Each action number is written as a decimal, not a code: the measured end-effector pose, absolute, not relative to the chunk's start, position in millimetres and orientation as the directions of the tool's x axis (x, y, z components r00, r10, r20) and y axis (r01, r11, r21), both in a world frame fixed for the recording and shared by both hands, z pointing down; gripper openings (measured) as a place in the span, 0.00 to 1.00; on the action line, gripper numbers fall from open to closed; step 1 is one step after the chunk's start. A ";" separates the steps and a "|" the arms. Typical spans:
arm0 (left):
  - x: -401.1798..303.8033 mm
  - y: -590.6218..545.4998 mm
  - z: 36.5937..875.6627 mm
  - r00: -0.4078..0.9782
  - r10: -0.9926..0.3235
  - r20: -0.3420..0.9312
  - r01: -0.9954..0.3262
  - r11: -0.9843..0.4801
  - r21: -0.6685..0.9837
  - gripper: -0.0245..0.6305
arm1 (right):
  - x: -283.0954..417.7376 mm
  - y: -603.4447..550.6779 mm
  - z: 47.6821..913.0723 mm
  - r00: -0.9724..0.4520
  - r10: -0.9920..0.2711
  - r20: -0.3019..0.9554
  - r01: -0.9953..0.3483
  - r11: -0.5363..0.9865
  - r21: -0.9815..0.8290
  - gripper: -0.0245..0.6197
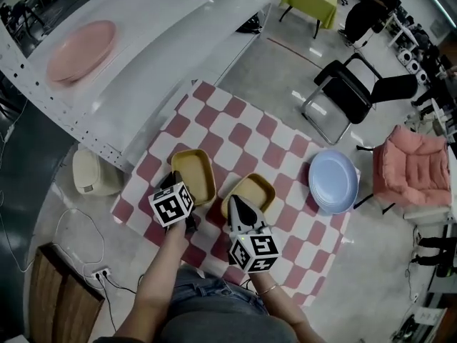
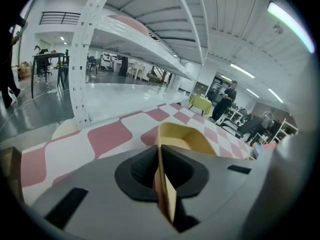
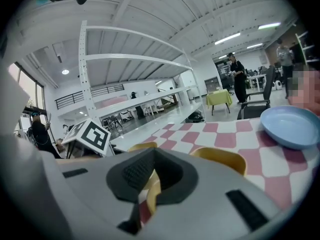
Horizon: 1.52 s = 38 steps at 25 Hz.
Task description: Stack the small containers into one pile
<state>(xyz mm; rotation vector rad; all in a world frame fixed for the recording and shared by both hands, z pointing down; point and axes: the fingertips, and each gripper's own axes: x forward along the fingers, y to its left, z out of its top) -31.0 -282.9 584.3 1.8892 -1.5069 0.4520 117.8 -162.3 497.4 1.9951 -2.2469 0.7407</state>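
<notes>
Two small yellow containers lie side by side on the red-and-white checked cloth (image 1: 285, 141). My left gripper (image 1: 180, 186) is shut on the near-left rim of the left container (image 1: 194, 174). In the left gripper view that rim runs edge-on between the pads of the left gripper (image 2: 161, 179), and the left container's bowl (image 2: 182, 139) shows beyond. My right gripper (image 1: 239, 209) is shut on the near rim of the right container (image 1: 251, 191). In the right gripper view a yellow rim sits between the pads of the right gripper (image 3: 150, 186), and the right container's far wall (image 3: 220, 159) rises behind.
A pale blue plate (image 1: 333, 181) lies at the cloth's right edge. A pink plate (image 1: 81, 51) rests on the white shelf at the upper left. A cream tub (image 1: 93, 171) sits on the floor left of the cloth. A black chair (image 1: 357, 91) and a pink cushioned chair (image 1: 414, 166) stand to the right.
</notes>
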 end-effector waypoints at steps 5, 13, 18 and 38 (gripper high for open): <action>-29.6 -279.6 565.0 0.315 -0.729 0.608 -0.939 -0.147 0.310 0.08 | 121.8 -149.8 484.3 -0.121 -0.936 0.330 -0.952 0.015 -0.306 0.05; -15.1 -284.9 520.3 0.432 -0.735 0.523 -0.895 -0.282 0.344 0.08 | 132.0 -125.1 477.0 0.003 -0.951 0.309 -0.951 -0.098 -0.294 0.05; 7.9 -275.9 503.2 0.517 -0.705 0.486 -0.854 -0.389 0.345 0.08 | 144.5 -106.8 475.1 0.093 -0.949 0.302 -0.944 -0.180 -0.276 0.05; 133.0 -203.8 490.3 0.788 -0.421 0.448 -0.580 -0.752 0.312 0.08 | 202.4 -27.4 486.4 0.386 -0.862 0.330 -0.842 -0.475 -0.256 0.05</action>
